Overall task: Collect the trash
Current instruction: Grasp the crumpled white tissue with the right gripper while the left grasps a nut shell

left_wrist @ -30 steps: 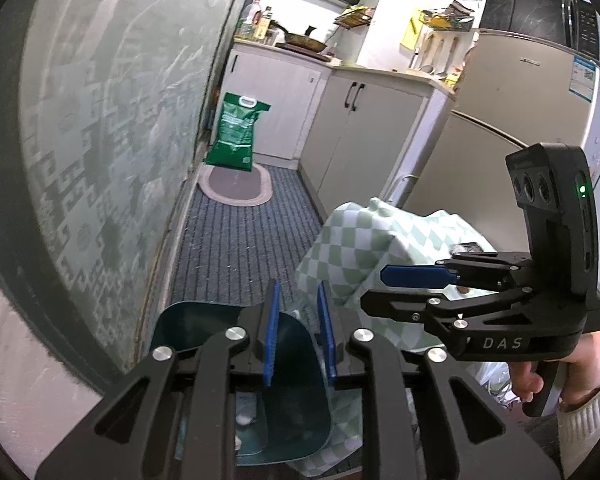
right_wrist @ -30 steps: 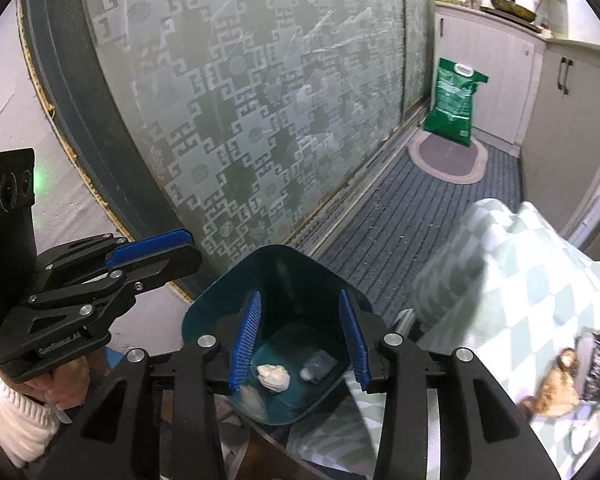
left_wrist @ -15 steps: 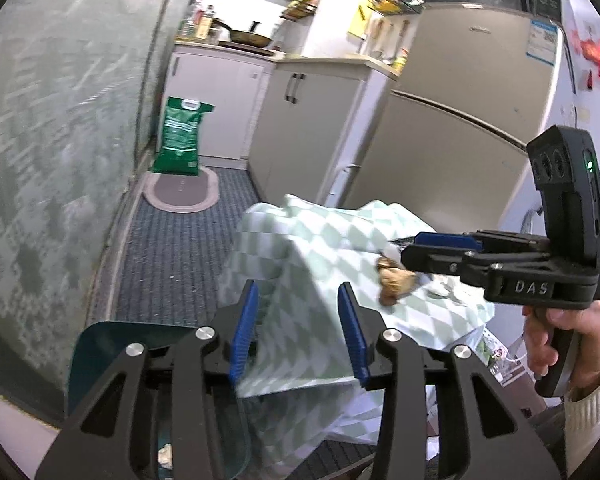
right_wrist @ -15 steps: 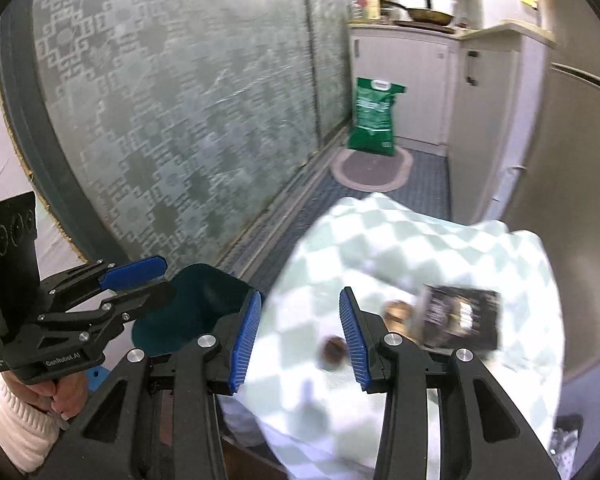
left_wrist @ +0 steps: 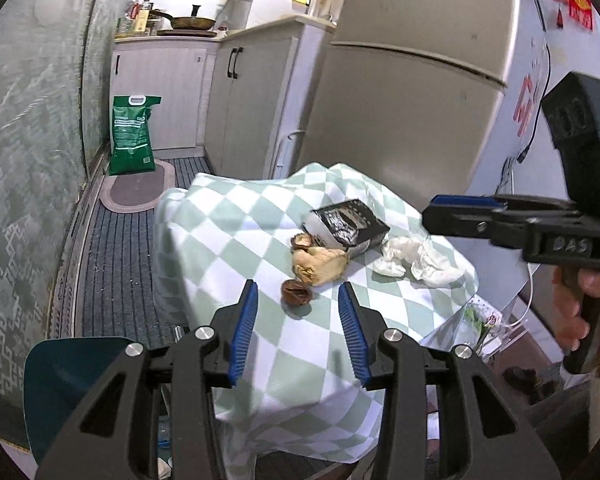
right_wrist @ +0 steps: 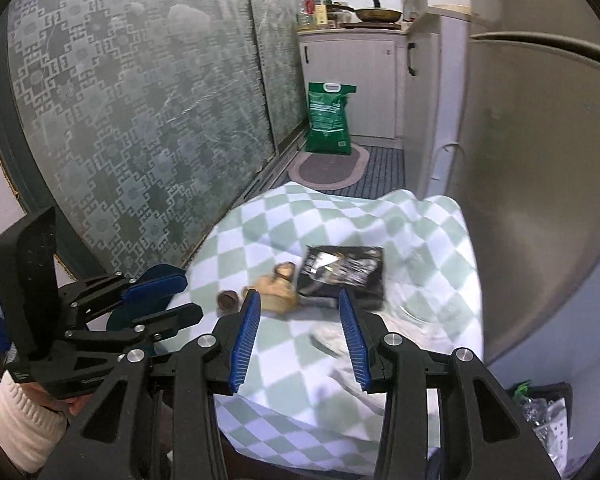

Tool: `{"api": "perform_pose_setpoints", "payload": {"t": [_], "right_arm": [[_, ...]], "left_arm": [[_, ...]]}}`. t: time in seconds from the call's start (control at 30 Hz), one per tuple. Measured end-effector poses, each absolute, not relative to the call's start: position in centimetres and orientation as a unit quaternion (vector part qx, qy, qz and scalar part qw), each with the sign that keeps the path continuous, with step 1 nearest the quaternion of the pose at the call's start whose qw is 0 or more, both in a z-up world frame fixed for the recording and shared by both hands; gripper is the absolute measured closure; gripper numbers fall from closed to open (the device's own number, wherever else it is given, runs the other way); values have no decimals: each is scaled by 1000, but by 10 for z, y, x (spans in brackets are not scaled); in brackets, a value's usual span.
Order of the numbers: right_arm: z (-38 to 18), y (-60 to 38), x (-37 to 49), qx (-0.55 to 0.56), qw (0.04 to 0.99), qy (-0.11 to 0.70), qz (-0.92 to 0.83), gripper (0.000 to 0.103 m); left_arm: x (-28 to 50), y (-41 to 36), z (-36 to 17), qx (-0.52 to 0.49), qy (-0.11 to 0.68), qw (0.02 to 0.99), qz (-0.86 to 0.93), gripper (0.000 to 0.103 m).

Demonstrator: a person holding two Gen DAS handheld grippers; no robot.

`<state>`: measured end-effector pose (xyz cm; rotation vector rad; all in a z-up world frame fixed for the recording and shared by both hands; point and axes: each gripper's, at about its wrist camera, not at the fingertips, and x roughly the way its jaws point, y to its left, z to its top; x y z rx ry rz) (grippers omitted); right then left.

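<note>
Trash lies on a green-and-white checked tablecloth [left_wrist: 236, 240]: a black wrapper [left_wrist: 346, 222], a tan peel [left_wrist: 319, 265], a small brown shell [left_wrist: 297, 291], a second brown piece [left_wrist: 301, 240] and crumpled white tissue [left_wrist: 416, 260]. My left gripper [left_wrist: 298, 332] is open and empty, just short of the brown shell. My right gripper [right_wrist: 300, 336] is open and empty above the table, near the wrapper [right_wrist: 342, 270] and the peel [right_wrist: 274, 294]. The tissue [right_wrist: 332, 336] shows partly behind a right finger. A teal bin [left_wrist: 72, 384] stands at the table's left.
A frosted patterned glass door [right_wrist: 140, 120] runs along the left. A fridge [left_wrist: 412, 100] stands close behind the table. White cabinets [left_wrist: 236, 92], a green bag [left_wrist: 134, 134] and an oval mat [left_wrist: 136, 192] are down the corridor. A black bag [right_wrist: 544, 408] sits at the lower right.
Both grippers have swung right, from over the teal bin to over the table. The left jaws have opened wider. The trash on the cloth has come into view.
</note>
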<state>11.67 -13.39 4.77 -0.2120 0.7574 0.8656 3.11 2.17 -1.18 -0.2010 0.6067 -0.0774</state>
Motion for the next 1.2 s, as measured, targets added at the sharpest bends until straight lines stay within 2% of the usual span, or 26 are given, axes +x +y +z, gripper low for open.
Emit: {"api": "perform_pose_setpoints", "payload": {"t": [0.3, 0.37, 0.43, 0.53, 0.77, 1.1, 1.17, 1.2], "right_arm": [[45, -168, 124, -88, 839, 361, 396, 61], [46, -178, 126, -84, 843, 361, 390, 58], [45, -187, 130, -76, 846, 361, 384, 48], [38, -196, 136, -74, 845, 373, 375, 48], [11, -195, 137, -103, 824, 409, 378, 48], [-8, -185, 143, -114, 819, 420, 374, 48], [-10, -183, 143, -122, 820, 417, 373, 54], [-10, -182, 142, -127, 819, 416, 373, 68]], "left_arm": [[56, 5, -27, -51, 317, 947, 0, 60], [59, 4, -28, -48, 315, 948, 5, 62], [60, 5, -30, -48, 315, 948, 8, 68], [64, 3, -31, -46, 316, 947, 12, 80], [63, 0, -28, -52, 307, 950, 9, 80], [52, 3, -10, -87, 272, 959, -4, 80], [50, 3, -8, -91, 267, 959, -6, 80], [50, 3, -8, -92, 266, 959, -7, 80]]}}
